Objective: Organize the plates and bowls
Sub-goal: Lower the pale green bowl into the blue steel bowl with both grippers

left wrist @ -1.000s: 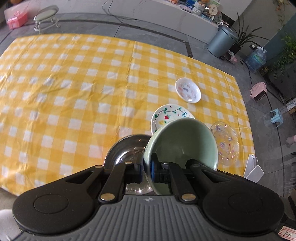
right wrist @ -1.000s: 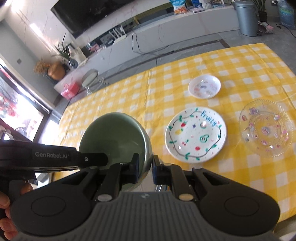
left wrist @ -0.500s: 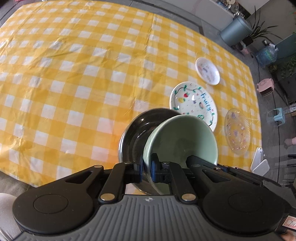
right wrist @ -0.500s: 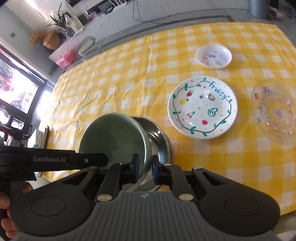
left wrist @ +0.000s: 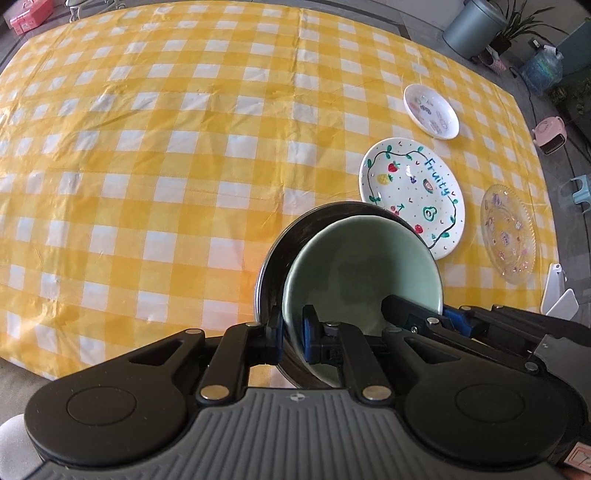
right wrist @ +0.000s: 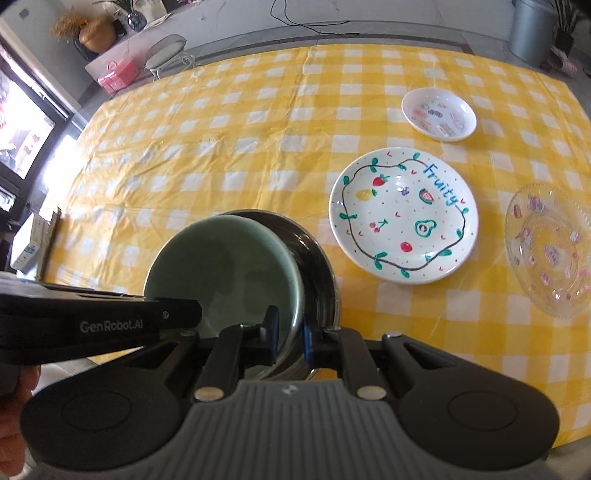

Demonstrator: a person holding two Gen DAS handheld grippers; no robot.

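A pale green bowl (left wrist: 362, 273) (right wrist: 221, 266) sits tilted inside a steel bowl (left wrist: 271, 258) (right wrist: 319, 266) on the yellow checked tablecloth. My left gripper (left wrist: 291, 332) is shut on the green bowl's near rim, one pad inside and one outside. My right gripper (right wrist: 290, 338) is shut on the opposite rim and shows in the left wrist view as a black arm (left wrist: 424, 317). The left gripper's body (right wrist: 110, 325) crosses the right wrist view. A "Fruity" plate (left wrist: 413, 195) (right wrist: 402, 218), a small white dish (left wrist: 430, 110) (right wrist: 437, 114) and a clear glass plate (left wrist: 508, 232) (right wrist: 550, 251) lie to the right.
The tablecloth (left wrist: 147, 166) spreads wide to the left and behind the bowls. Its near edge runs just below the steel bowl. A grey bin (left wrist: 472, 26), a round stool (right wrist: 164, 51) and a pink box (right wrist: 118, 75) stand on the floor beyond. A hand (right wrist: 14, 435) holds the left gripper.
Both grippers have come down with the green bowl, from above the steel bowl into it. The plates have not moved.
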